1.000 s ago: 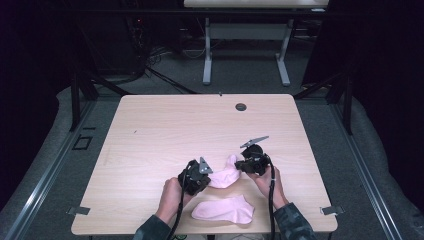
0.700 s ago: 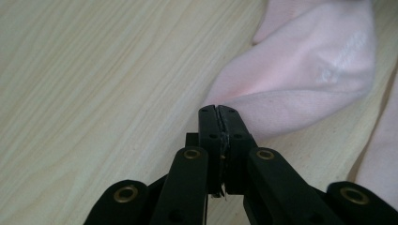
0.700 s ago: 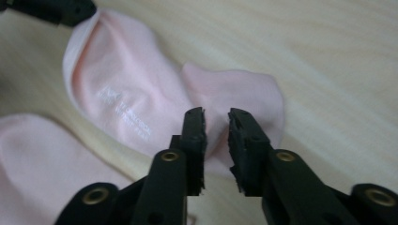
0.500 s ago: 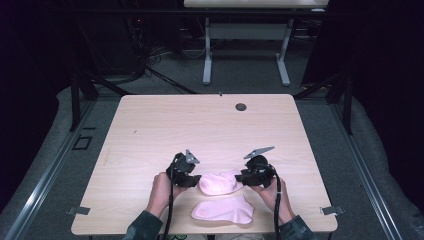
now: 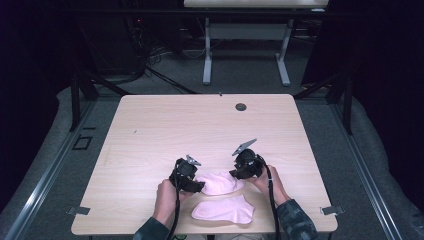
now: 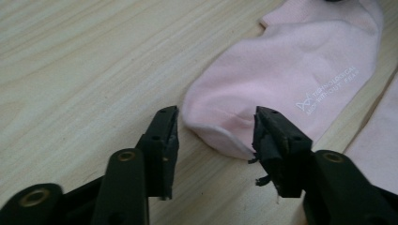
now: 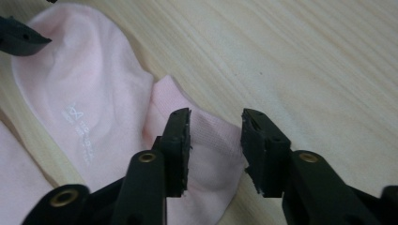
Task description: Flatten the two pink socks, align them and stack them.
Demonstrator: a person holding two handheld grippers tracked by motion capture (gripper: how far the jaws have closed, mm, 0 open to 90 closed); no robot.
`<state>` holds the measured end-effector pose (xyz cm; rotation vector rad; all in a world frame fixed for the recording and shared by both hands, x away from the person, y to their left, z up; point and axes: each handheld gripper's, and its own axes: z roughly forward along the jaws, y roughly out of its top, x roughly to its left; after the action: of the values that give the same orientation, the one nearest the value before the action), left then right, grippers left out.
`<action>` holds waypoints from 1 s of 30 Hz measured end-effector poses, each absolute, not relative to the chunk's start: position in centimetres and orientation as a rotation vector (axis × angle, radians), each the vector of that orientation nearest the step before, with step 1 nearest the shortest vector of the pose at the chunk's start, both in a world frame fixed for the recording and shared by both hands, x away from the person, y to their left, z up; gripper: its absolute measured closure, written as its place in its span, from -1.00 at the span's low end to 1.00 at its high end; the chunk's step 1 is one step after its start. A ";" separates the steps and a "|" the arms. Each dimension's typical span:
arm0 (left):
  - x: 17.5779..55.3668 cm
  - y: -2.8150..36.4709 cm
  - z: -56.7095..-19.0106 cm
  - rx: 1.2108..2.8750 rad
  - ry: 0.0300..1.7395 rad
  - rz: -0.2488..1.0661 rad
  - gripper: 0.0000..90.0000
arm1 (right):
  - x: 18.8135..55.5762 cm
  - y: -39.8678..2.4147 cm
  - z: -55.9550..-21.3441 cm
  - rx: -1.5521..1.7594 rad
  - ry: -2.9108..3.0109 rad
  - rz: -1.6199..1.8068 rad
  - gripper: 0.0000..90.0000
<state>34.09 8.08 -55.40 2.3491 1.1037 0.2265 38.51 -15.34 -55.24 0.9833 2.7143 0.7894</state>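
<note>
Two pink socks lie near the table's front edge. The upper sock (image 5: 220, 182) (image 6: 291, 70) (image 7: 89, 89) lies flat between my grippers; the lower sock (image 5: 223, 210) (image 6: 375, 154) (image 7: 14, 173) sits just in front of it. My left gripper (image 5: 198, 186) (image 6: 213, 133) is open, its jaws having just been opening, and the upper sock's toe rests loosely between them. My right gripper (image 5: 235, 175) (image 7: 216, 140) is open at the cuff end. Its jaws opened and then closed a little, with the cuff lying between them unpinched.
The wooden table (image 5: 200, 130) has a round cable hole (image 5: 241, 106) near its far edge. Both hands sit close to the front edge. A white table frame (image 5: 245, 50) stands on the floor beyond.
The grippers, which held the upper sock bunched between them, have spread apart and let go. The sock now lies stretched flat on the table.
</note>
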 end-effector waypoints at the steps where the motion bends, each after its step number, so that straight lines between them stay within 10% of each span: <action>1: 34.1 8.0 -55.5 2.353 1.104 0.238 0.26 | 38.5 -15.2 -55.3 0.982 2.718 0.775 0.51; 15: 34.4 8.4 -55.6 2.355 1.075 0.327 0.97 | 38.0 -16.5 -55.5 1.107 2.656 0.758 0.99; 21: 34.3 8.8 -55.6 2.325 1.075 0.328 0.96 | 37.0 -17.4 -55.1 1.203 2.610 0.749 0.98; 30: 34.5 9.2 -55.3 2.270 1.128 0.314 0.32 | 37.5 -16.6 -54.7 1.056 2.666 0.800 0.41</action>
<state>34.54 9.18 -55.30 2.2698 1.1281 0.3144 37.47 -16.62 -54.69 1.0558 2.6657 0.8004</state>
